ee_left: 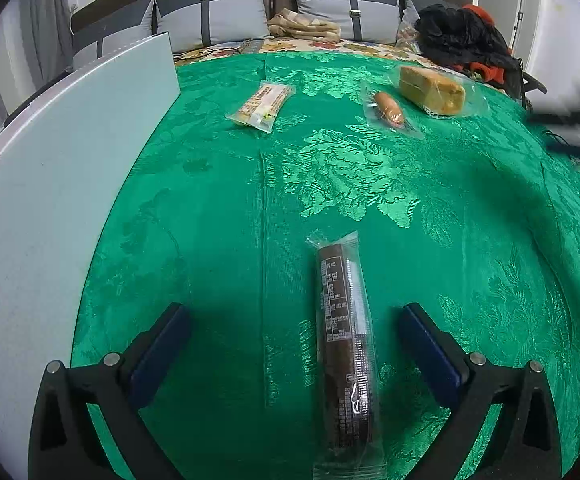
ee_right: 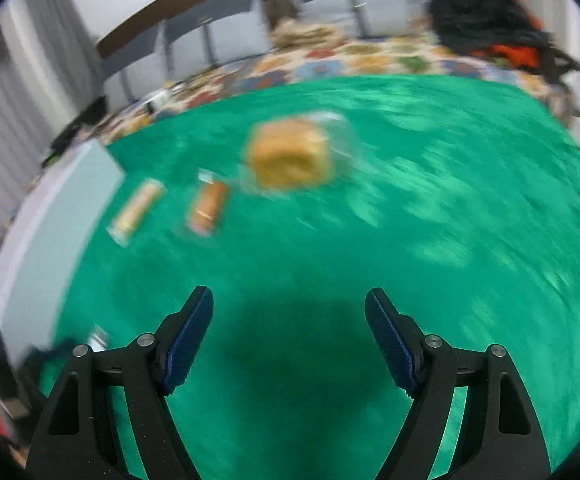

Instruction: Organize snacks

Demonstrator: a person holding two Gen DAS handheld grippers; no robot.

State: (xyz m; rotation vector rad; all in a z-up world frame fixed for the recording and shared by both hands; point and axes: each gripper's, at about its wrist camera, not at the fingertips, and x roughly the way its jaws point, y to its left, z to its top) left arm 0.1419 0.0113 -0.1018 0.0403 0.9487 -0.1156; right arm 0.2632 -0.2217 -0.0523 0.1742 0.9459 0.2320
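Between spread left tongs, brown snack bar; right tongs apart, view blurred.

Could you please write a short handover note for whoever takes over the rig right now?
Left gripper: open, empty, jaws either side of the brown bar, not closed on it.
Right gripper: open, empty, over bare green cloth; its view is motion-blurred.
Farther back on the cloth, each apart: yellow pack, sausage, cake. White board lies at the left.
Done: nothing gathered so far.
Left: likely grasp the bar, then collect the other three.
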